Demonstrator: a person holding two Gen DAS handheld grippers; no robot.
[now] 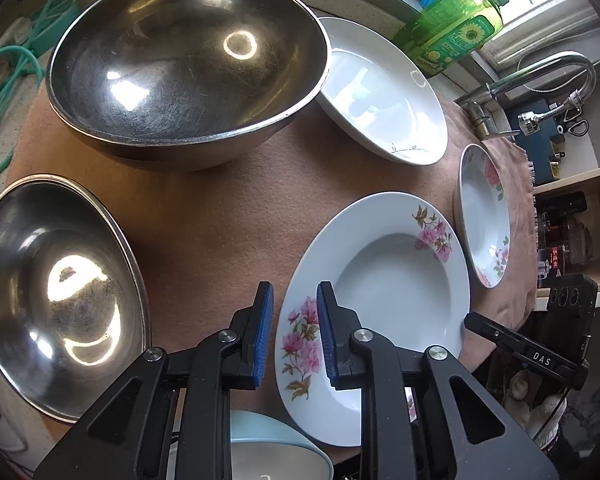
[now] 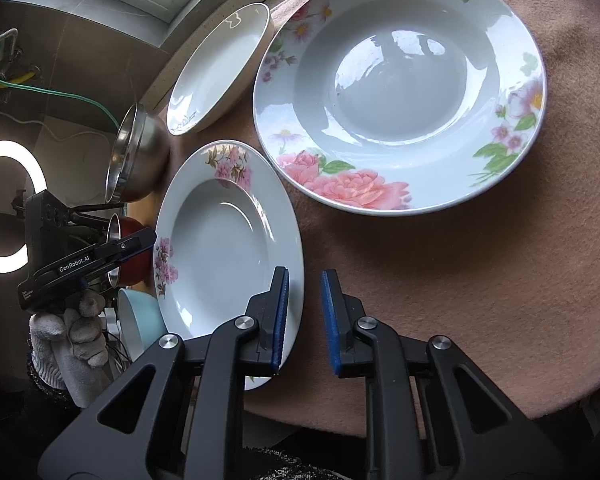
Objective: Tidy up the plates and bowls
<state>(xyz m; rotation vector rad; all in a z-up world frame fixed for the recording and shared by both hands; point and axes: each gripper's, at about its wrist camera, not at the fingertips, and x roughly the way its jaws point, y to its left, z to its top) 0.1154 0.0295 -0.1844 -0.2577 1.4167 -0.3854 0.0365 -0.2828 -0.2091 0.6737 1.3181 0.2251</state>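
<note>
Both jaws stand narrowly apart, holding nothing. My left gripper point(image 1: 294, 332) straddles the near left rim of the small floral plate point(image 1: 396, 280); my right gripper point(image 2: 304, 320) brackets its near right rim. The larger floral plate point(image 2: 400, 88) lies just beyond, to the right.

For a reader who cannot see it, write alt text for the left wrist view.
The open left gripper straddles the near rim of a floral soup plate on a brown cloth. Two steel bowls sit left and behind, with a plain white dish and another floral plate farther right.
</note>
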